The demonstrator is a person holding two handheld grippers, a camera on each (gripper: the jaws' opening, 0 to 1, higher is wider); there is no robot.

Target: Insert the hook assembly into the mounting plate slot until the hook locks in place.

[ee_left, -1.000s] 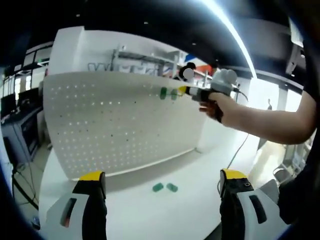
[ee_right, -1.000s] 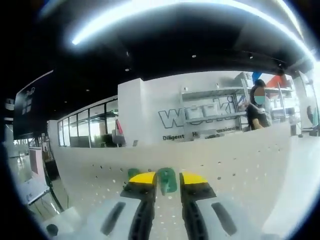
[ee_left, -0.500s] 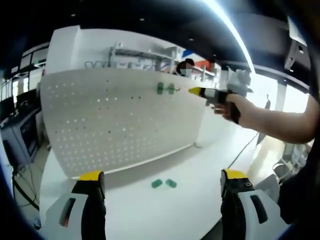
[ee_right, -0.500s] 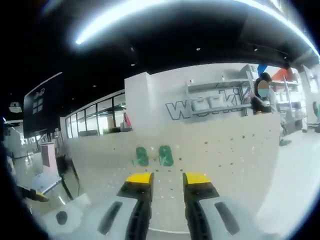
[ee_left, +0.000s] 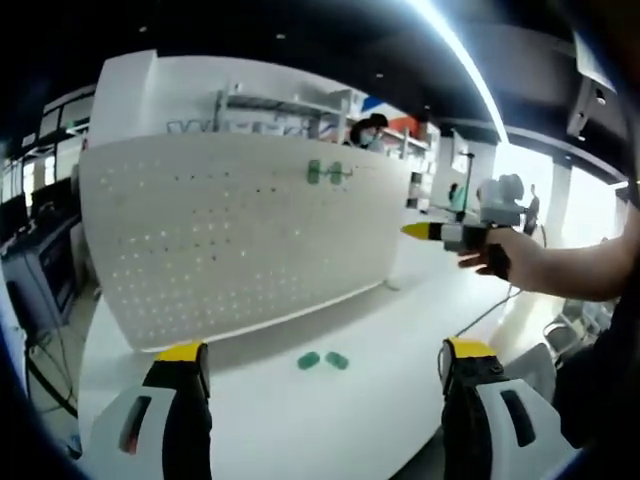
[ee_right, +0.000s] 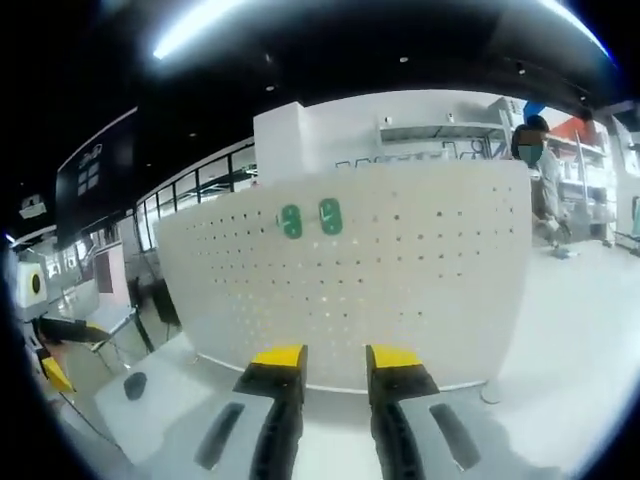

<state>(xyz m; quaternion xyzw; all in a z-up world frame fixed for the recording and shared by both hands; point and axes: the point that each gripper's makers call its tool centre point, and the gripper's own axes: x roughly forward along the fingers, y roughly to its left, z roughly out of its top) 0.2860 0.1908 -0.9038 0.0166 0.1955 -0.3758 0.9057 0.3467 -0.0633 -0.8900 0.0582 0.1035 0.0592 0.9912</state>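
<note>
1. White tabletop [ee_left: 330, 410] runs under a bright workshop with shelves and ceiling strip lights; this is the left gripper view.
2. An upright white pegboard [ee_left: 220, 240] stands on the table, dotted with rows of small holes.
3. Two green hooks [ee_left: 326, 172] sit side by side near the pegboard's top edge, toward its right end.
4. Two more green hooks [ee_left: 323, 360] lie loose on the table in front of the board, close together.
5. The left gripper [ee_left: 325, 365] has its yellow-tipped jaws spread wide apart, holding nothing, with the loose hooks between and beyond them.
6. The right gripper [ee_left: 420, 231] shows at the right, held in a hand [ee_left: 505, 262], well clear of the board with open table below it.
7. In the right gripper view, the pegboard [ee_right: 400, 280] faces the camera, its lower edge meeting the table [ee_right: 580, 350].
8. The mounted hooks [ee_right: 310, 218] appear as two green ovals high on the board, left of its middle.
9. The right gripper [ee_right: 333, 357] has its jaws a narrow gap apart, gripping nothing, below the hooks and apart from the board.
10. A person [ee_right: 540, 180] stands behind the board's right end.
</note>
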